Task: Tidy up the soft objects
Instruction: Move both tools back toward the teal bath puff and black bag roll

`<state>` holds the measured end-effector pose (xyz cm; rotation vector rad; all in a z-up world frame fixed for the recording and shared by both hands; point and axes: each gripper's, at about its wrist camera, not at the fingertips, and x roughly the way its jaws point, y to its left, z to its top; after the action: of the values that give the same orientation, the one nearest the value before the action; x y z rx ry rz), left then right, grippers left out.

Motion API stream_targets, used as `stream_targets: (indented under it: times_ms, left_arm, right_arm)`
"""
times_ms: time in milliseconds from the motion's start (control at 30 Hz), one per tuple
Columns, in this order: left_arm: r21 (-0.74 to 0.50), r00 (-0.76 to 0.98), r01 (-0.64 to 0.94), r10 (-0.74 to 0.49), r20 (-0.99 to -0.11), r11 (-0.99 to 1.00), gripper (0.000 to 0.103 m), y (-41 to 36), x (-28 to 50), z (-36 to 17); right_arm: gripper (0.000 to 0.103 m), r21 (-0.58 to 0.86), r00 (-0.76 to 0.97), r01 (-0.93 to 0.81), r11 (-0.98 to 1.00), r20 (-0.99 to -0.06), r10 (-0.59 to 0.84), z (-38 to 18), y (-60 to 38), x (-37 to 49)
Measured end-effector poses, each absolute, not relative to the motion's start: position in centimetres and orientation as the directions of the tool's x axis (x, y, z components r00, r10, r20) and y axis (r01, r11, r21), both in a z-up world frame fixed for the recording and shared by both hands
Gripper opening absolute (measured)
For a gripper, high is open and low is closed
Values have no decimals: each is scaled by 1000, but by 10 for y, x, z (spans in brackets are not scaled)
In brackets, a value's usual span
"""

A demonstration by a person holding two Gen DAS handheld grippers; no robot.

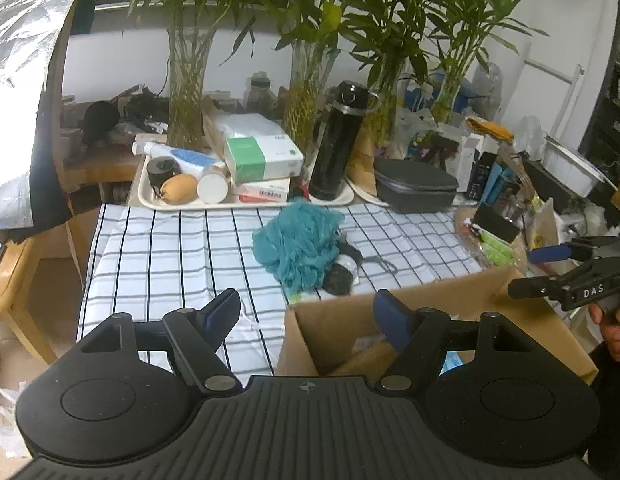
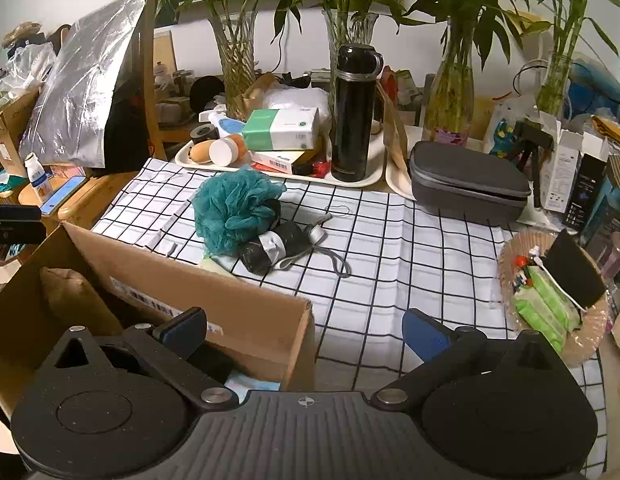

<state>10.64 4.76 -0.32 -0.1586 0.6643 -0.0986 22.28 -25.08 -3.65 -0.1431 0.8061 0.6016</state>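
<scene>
My left gripper (image 1: 307, 320) hovers level above the near edge of the table (image 1: 161, 256), its fingers (image 1: 223, 314) spread wide and holding nothing; one finger sits over the checked cloth, the other over the open cardboard box (image 1: 430, 308). My right gripper (image 2: 303, 330) is also level and wide, empty, with its left finger (image 2: 183, 330) over the box (image 2: 229, 300) and its right finger over the cloth (image 2: 390, 248). From the left wrist view, my right gripper (image 1: 548, 270) shows at the right edge beyond the box, my hand (image 1: 614, 326) wrapped around its handle.

The teal mesh sponge (image 2: 233, 210) lies on the cloth toward the middle of the table, touching a dark rolled bundle (image 2: 269, 250) with a grey cord beside it. Both lie just beyond the box's far wall. Inside the box I see a brown soft item (image 2: 65, 292) against its left side. A black flask (image 2: 354, 112) stands on a tray at the far edge.
</scene>
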Motion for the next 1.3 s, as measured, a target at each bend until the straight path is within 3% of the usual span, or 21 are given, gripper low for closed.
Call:
stream_targets:
  times_ms: [433,733,1300]
  left_arm:
    - [-191,803,25,-133,-580,981,73,68,146,-18]
    - [-222,807,17,-145,-573,975,73,82,170,-27]
    - [-216,802,115,-219,-555,970,73,91,216,-51]
  right_arm:
    - [103,93,507,-608,789,-719,476,-43,-238,256]
    - [103,242,463,-599,764,-674,576,-39,-247,280]
    - [102,91,454,-699,709,-710,539,-69,-230,322]
